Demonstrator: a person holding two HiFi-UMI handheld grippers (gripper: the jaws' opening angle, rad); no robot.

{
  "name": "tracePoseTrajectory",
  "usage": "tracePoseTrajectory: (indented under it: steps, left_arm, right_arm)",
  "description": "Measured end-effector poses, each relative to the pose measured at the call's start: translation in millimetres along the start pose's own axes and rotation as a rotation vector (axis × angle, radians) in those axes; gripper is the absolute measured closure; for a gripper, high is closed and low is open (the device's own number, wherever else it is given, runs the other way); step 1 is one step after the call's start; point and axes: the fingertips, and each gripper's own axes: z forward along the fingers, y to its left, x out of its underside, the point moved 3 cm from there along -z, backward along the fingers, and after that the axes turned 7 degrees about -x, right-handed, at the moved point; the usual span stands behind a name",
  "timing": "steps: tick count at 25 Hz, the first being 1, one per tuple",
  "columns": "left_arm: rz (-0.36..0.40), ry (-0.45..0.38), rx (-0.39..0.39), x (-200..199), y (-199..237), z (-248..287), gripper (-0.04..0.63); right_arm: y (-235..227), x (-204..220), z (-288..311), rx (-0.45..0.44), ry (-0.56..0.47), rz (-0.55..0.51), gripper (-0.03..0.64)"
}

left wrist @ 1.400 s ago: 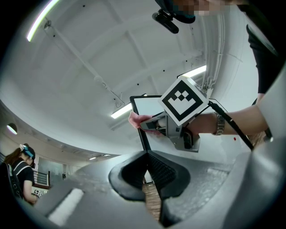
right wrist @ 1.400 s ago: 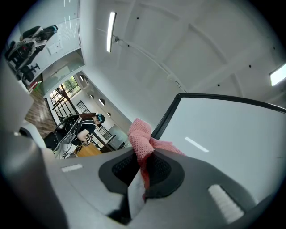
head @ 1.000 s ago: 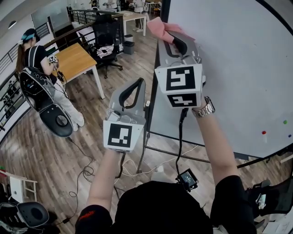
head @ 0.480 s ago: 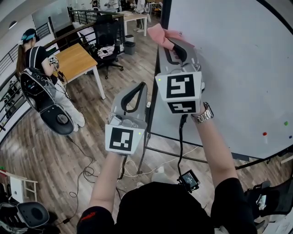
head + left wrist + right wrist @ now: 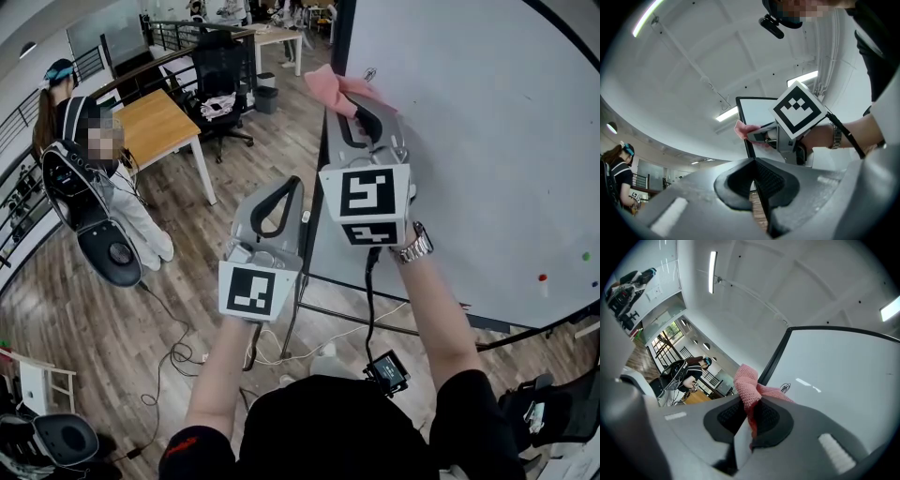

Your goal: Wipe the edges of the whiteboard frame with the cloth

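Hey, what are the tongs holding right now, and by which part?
The right tongs grip the pink cloth by a bunched fold, the rest sticking out past the tips. The left tongs are shut on nothing.

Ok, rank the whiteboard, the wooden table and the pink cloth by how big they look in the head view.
1. whiteboard, by far the largest
2. wooden table
3. pink cloth, smallest, even though it sits nearer the camera than the table
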Motion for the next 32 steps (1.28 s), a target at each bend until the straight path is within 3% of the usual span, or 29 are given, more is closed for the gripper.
tracePoseTrajectory:
  steps: [32]
  left_arm:
    - [-0.038, 0.046, -0.011, 23.1, 7.4, -7.7, 0.594]
  right_arm:
    - [24.8, 29.0, -2.1, -0.003, 0.042, 0.036, 0.588]
